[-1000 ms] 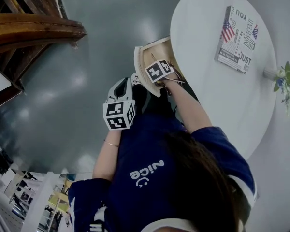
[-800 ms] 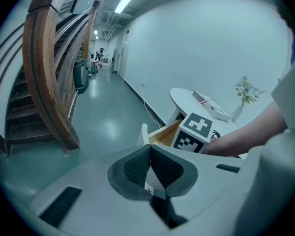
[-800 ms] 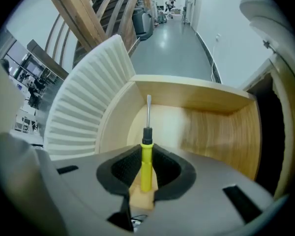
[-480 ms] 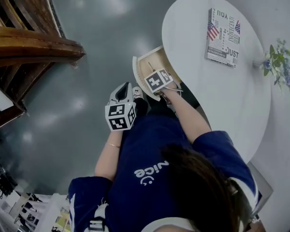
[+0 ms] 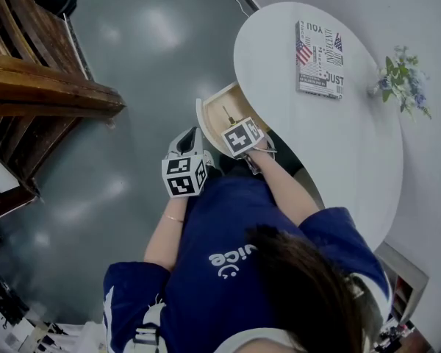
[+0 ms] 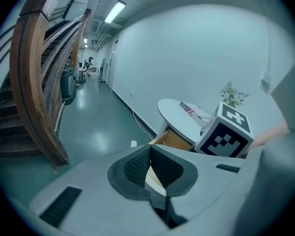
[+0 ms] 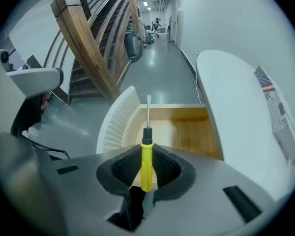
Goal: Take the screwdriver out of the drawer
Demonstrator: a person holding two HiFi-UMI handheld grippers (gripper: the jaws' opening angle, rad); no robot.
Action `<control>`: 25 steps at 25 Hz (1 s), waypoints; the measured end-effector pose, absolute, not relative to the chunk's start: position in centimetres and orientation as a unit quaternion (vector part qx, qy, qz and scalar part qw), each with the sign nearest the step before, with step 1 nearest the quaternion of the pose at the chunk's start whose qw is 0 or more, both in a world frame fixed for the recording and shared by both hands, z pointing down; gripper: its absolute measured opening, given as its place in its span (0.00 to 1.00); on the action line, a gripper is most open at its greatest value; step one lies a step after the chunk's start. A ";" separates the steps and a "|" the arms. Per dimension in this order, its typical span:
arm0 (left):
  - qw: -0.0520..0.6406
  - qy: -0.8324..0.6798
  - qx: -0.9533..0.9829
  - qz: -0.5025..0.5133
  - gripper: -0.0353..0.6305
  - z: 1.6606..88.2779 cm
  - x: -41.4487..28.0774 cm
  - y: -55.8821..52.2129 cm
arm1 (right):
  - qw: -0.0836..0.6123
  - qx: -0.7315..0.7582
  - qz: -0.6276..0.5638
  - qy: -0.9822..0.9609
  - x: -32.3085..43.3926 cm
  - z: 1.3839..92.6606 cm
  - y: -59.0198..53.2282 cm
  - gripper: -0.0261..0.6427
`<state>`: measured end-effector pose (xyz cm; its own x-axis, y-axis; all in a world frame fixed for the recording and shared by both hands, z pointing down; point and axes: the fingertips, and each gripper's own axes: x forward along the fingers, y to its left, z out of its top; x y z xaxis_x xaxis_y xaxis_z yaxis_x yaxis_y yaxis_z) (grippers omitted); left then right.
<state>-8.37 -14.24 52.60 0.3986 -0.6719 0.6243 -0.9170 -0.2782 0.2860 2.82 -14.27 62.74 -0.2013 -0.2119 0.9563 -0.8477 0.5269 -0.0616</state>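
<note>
Jaws of the right gripper (image 7: 145, 167) grasped the screwdriver (image 7: 147, 134) over the drawer (image 7: 187, 132); the left gripper's (image 6: 150, 150) jaws were clenched, empty. The table's (image 5: 338, 134) book (image 5: 320, 48) read "JUST".

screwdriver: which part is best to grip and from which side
Probably the yellow handle of the screwdriver, pads on two sides, coming from the butt end along its axis: the handle is thick, the metal shaft thin. The right gripper holds it so over the open drawer.
</note>
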 end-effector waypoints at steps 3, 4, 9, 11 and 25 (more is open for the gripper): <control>0.305 -0.505 0.784 0.192 0.06 52.1 -8.0 -14.7 | 0.485 0.393 0.315 -0.715 2.9 61.2 -14.2 0.15; 0.301 -0.503 0.787 0.191 0.06 51.9 -7.9 -14.9 | 0.475 0.401 0.317 -0.716 2.9 60.6 -14.3 0.15; 0.286 -0.488 0.803 0.188 0.06 51.0 -7.1 -15.6 | 0.427 0.436 0.327 -0.722 2.8 57.8 -14.5 0.15; 0.278 -0.482 0.809 0.187 0.06 50.6 -6.9 -15.7 | 0.412 0.445 0.331 -0.723 2.8 56.9 -14.3 0.15; 0.237 -0.461 0.838 0.170 0.06 48.0 -5.0 -16.4 | 0.264 0.555 0.253 -0.747 5.8 48.4 -15.0 0.15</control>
<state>-5.00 -16.38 48.00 0.5172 -0.6919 0.5037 -0.8533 -0.4626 0.2407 5.81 -15.02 48.42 -0.2446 -0.6961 0.6750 -0.9630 0.2553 -0.0857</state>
